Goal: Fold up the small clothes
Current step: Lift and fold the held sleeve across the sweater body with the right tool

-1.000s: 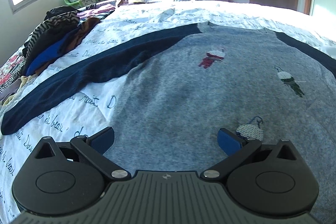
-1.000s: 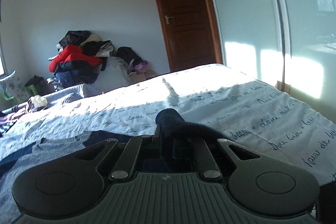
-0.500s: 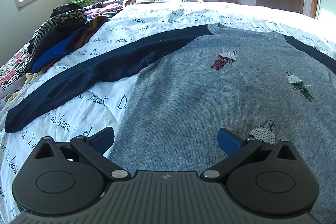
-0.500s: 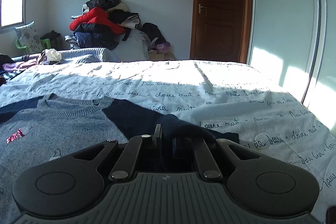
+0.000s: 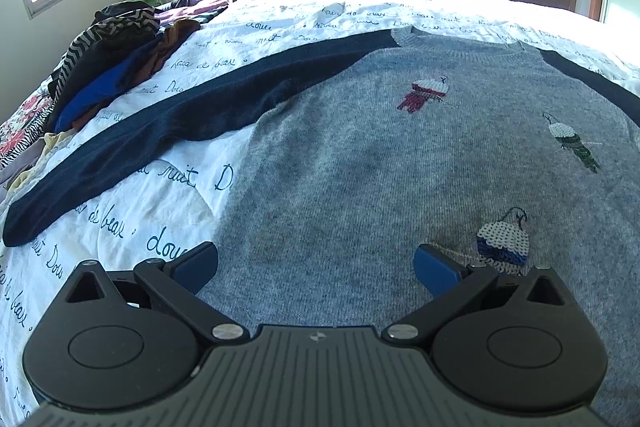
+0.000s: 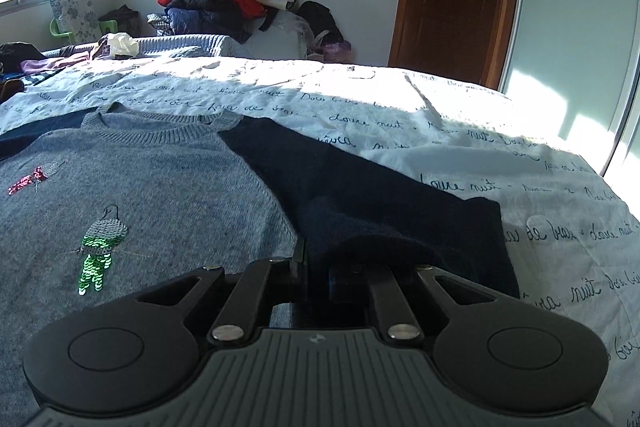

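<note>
Sweater (image 5: pixel 380 163): flat, face up on bed (image 5: pixel 160 195), directly ahead of both grippers.
Right gripper (image 6: pixel 318 275): I have it pinching the navy right sleeve (image 6: pixel 360 203), doubled back.
Left gripper (image 5: pixel 316 263): spread, empty over the hem.
Progress: early; left sleeve (image 5: pixel 160 131) unfolded, body fold remains.

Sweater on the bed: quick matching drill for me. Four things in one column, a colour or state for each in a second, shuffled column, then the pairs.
Things:
1. left gripper
2. right gripper
3. left sleeve
4. sweater body

States:
A. shut on dark navy fabric
B. grey knit with sequin birds
C. open above the grey knit, holding nothing
D. navy, stretched out flat on the bedsheet

Pairs: 1-C, 2-A, 3-D, 4-B
</note>
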A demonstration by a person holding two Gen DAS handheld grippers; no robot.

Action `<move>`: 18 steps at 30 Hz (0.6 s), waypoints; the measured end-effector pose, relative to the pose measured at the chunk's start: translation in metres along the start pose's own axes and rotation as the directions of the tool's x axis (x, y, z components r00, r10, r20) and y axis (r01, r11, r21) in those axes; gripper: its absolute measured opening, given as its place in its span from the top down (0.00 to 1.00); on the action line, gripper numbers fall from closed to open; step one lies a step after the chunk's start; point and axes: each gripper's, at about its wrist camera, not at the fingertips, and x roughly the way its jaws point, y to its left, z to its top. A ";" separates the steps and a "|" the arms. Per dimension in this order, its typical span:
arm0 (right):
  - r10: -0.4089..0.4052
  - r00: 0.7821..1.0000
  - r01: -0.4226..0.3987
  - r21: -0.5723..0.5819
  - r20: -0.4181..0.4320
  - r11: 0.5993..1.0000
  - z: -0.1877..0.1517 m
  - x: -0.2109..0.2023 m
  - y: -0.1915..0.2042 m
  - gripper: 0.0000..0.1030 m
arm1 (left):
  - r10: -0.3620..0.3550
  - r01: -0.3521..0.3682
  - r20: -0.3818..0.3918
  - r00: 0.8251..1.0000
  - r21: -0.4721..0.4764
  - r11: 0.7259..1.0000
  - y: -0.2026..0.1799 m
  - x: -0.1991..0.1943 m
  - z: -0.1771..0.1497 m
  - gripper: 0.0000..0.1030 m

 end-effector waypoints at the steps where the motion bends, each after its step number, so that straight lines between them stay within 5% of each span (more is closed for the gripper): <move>1: 0.007 1.000 -0.007 0.014 -0.013 1.000 -0.001 0.000 -0.002 0.91 | 0.000 0.000 0.001 1.000 0.002 1.000 0.000 0.000 0.000 0.00; 6: 0.100 0.994 -0.092 0.164 -0.037 0.982 -0.009 -0.003 -0.024 0.89 | -0.002 0.002 0.001 1.000 -0.003 1.000 0.001 0.000 0.000 0.00; 11: 0.262 0.965 -0.244 0.373 0.003 0.895 -0.015 -0.005 -0.056 0.72 | -0.005 0.005 -0.004 1.000 0.001 1.000 -0.001 0.001 -0.001 0.00; 13: 0.340 0.939 -0.324 0.466 0.051 0.824 -0.019 -0.004 -0.069 0.38 | -0.007 0.007 -0.006 1.000 0.005 1.000 -0.002 0.001 -0.001 0.00; 14: 0.374 0.923 -0.363 0.517 0.088 0.776 -0.023 -0.005 -0.075 0.31 | -0.007 0.007 -0.006 1.000 0.008 1.000 -0.003 0.001 -0.002 0.00; 18: 0.421 0.885 -0.424 0.718 0.199 0.551 -0.039 0.000 -0.100 0.28 | -0.005 0.005 -0.002 1.000 0.011 1.000 -0.002 -0.001 -0.001 0.00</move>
